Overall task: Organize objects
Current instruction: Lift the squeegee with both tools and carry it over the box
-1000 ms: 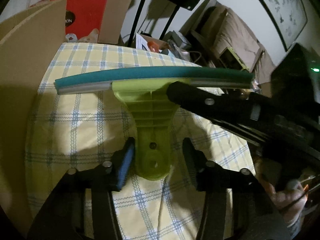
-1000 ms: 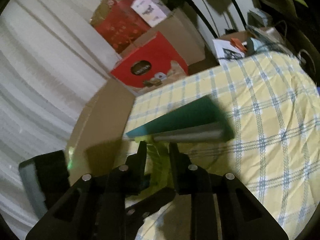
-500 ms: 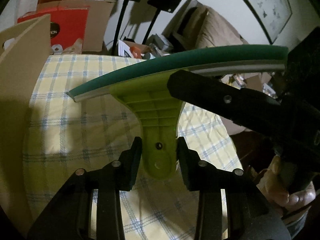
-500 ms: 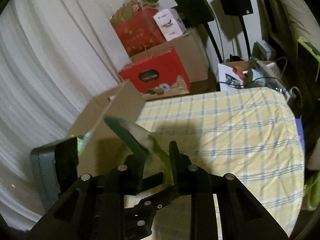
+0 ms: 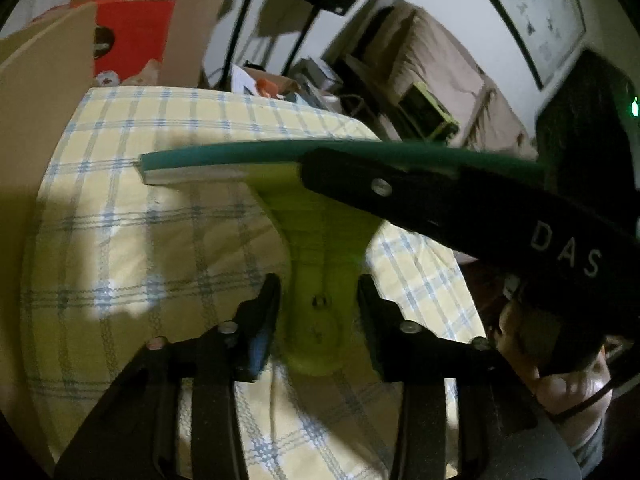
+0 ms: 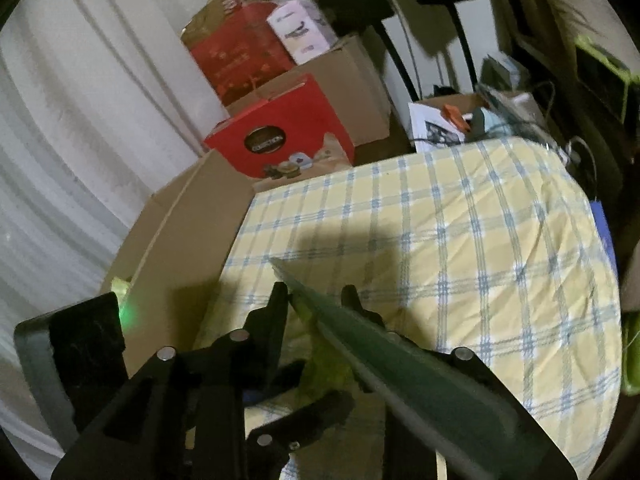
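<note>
left gripper [image 5: 316, 316] – jaws closed | right gripper [image 6: 314, 300] – jaws closed

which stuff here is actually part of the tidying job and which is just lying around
In the job:
squeegee, green handle, teal blade
left gripper, fingers either side of the handle
right gripper, at the blade end
cardboard box beside the table, likely

Just lying about:
red boxes
speaker stands
checked tablecloth
clutter behind the table

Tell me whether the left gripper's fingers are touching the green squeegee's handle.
Cannot tell. In the left wrist view the left gripper closely flanks the handle of the squeegee, but blur and shadow hide any contact or gap.
</note>
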